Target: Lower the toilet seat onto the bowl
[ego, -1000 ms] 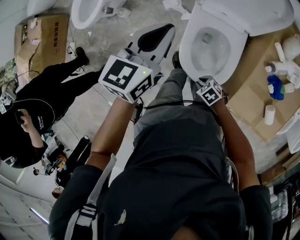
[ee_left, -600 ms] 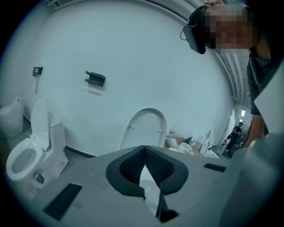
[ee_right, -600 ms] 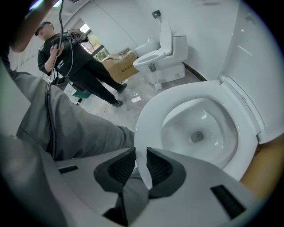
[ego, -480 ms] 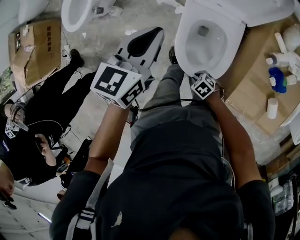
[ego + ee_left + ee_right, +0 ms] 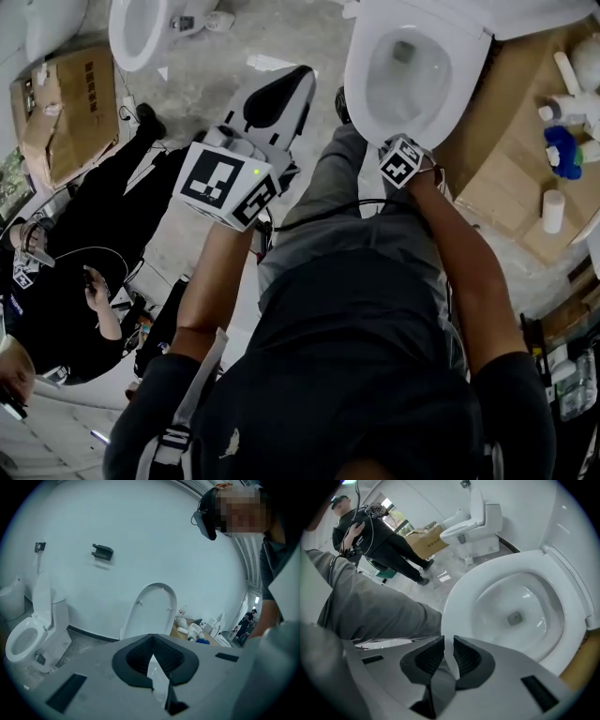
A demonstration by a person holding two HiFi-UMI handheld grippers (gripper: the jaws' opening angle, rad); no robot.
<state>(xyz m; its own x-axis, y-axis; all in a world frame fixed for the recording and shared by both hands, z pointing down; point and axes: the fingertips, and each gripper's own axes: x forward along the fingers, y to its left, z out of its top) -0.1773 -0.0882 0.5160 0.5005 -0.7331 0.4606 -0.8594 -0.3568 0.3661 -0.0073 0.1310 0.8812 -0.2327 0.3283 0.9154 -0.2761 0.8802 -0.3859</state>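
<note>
right gripper point(image 5: 447, 639) nips the seat point(image 5: 461, 597) by its front edge, jaws just closing on it — it stretches away to the upper right; left gripper point(image 5: 152, 635) closed, empty, well apart.

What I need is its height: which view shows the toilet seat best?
Right gripper view: the toilet seat shows large, a near-whole ring over the bowl. The head view shows it smaller, from above. The left gripper view shows only the raised lid.

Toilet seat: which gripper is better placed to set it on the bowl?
Right. The right gripper sits at the front edge of the toilet seat, and its jaws have just been closing with that edge between them. The left gripper hangs aside, jaws together.
</note>
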